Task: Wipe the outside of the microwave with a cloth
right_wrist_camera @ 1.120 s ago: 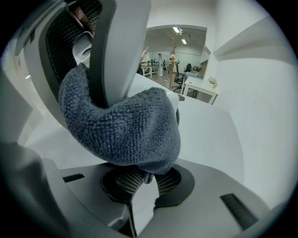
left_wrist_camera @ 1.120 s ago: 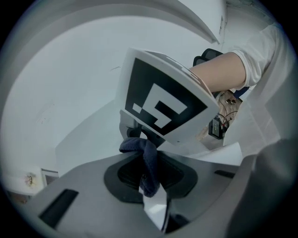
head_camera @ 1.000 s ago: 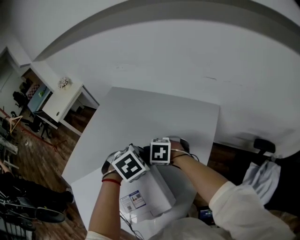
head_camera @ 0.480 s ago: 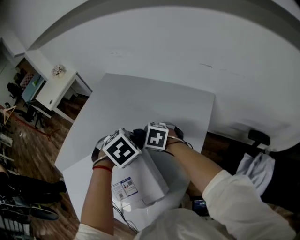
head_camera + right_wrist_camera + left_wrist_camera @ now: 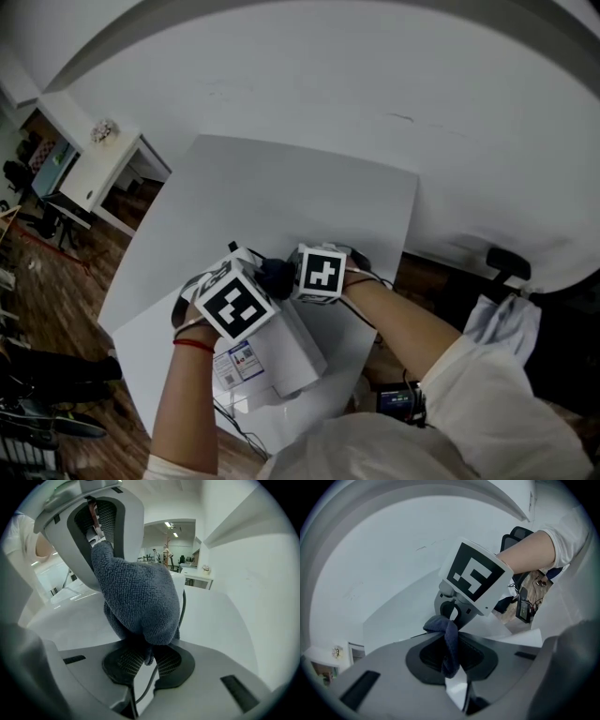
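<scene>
A dark blue cloth (image 5: 276, 276) hangs bunched between my two grippers, over a white table (image 5: 281, 187). My left gripper (image 5: 264, 281) and right gripper (image 5: 287, 277) meet tip to tip above a white box-shaped appliance (image 5: 281, 354) with a label, likely the microwave. In the left gripper view the cloth (image 5: 451, 644) runs down between my left gripper's (image 5: 452, 666) pads, and the right gripper (image 5: 451, 617) holds its far end. In the right gripper view the cloth (image 5: 138, 597) fills my right gripper (image 5: 143, 657); the left gripper (image 5: 96, 532) grips its top. Both sets of jaws have just been closing on it.
A white wall curves behind the table. A white desk (image 5: 94, 169) stands at the far left above wooden floor. A black chair part (image 5: 506, 264) and a pale bag (image 5: 502, 323) lie at the right. Cables trail from the appliance's near side.
The two grippers stay together with the cloth and have shifted a little up and left in the head view; the head camera has also shifted.
</scene>
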The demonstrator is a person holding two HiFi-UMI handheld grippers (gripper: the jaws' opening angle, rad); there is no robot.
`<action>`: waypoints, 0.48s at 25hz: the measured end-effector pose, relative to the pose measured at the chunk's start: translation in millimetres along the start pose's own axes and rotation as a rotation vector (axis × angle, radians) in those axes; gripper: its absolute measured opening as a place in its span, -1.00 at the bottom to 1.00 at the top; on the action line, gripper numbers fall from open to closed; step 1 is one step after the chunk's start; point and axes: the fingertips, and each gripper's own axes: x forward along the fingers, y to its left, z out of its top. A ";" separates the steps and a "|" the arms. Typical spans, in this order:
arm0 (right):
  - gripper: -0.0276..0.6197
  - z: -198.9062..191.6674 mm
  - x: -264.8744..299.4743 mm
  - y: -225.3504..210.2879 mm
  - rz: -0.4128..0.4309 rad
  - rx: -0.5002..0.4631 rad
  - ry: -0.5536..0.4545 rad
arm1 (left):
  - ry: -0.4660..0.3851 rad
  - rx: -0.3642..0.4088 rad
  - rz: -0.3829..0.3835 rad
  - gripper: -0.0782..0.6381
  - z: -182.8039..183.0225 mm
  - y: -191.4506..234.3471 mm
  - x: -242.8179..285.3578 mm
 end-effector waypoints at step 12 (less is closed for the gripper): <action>-0.73 -21.0 -17.0 43.6 -0.018 0.058 -0.029 | -0.012 0.058 -0.023 -0.66 -6.2 -56.8 -9.3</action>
